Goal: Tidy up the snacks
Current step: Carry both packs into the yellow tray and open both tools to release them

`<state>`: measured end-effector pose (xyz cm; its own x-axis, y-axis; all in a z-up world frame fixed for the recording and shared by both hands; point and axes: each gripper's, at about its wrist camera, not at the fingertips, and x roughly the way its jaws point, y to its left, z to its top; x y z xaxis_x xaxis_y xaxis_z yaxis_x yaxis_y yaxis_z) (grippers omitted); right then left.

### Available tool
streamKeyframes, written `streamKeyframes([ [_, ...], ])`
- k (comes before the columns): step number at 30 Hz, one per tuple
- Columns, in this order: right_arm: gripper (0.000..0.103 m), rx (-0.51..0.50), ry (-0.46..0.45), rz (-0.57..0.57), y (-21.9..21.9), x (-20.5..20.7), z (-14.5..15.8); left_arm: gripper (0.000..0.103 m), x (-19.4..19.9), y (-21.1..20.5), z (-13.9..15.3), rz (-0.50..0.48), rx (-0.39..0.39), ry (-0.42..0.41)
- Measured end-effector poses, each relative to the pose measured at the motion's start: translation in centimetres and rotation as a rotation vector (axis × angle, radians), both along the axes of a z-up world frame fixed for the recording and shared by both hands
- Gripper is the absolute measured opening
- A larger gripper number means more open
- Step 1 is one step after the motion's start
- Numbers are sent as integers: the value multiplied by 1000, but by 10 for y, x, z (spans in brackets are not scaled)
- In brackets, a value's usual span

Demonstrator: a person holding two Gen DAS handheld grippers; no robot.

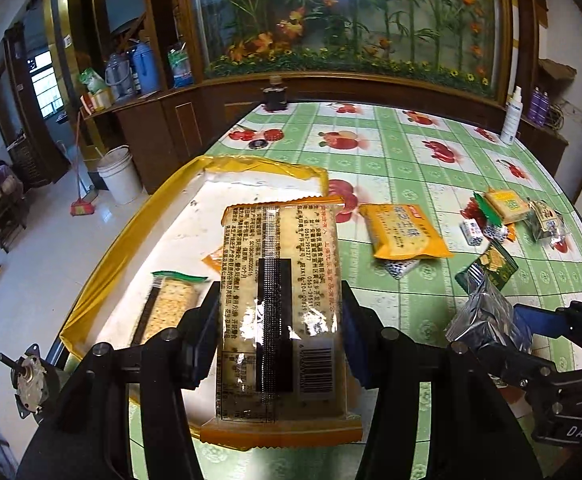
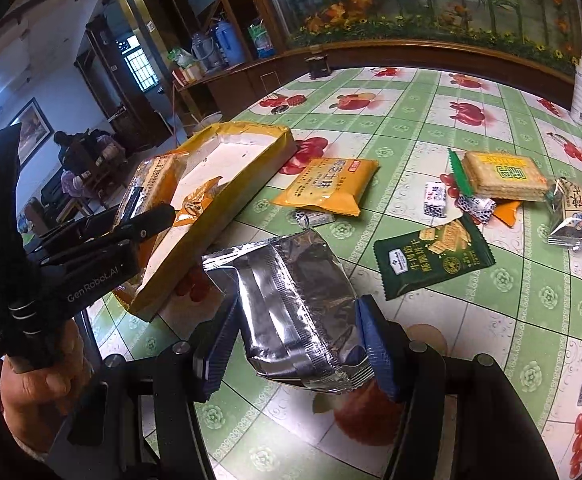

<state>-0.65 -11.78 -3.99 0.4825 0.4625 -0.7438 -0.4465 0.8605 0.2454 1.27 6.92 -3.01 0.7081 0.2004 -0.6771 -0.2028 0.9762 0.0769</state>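
On a green fruit-print tablecloth (image 2: 411,128), the left gripper (image 1: 277,328) is clamping a cracker packet (image 1: 279,300) above the yellow-rimmed tray (image 1: 139,216) while the right gripper (image 2: 295,344) is pinching a crinkly silver packet (image 2: 295,300) nearby, slick foil likely slipping free.

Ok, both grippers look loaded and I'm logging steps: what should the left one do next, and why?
Probably lower and release: the left gripper holds the orange cracker packet above the yellow-rimmed tray, where a green-edged cracker pack already lies.
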Motion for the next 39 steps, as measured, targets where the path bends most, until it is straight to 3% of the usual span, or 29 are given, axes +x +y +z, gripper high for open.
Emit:
streamKeyframes([
  [16,60,21,-3,140,88,20,3,52,-4,67,-9,138,-18,13],
  [29,60,132,5,132,145,73,12,52,6,94,-19,190,-24,45],
  [39,60,119,41,102,183,115,-13,52,14,103,-29,200,-24,77],
])
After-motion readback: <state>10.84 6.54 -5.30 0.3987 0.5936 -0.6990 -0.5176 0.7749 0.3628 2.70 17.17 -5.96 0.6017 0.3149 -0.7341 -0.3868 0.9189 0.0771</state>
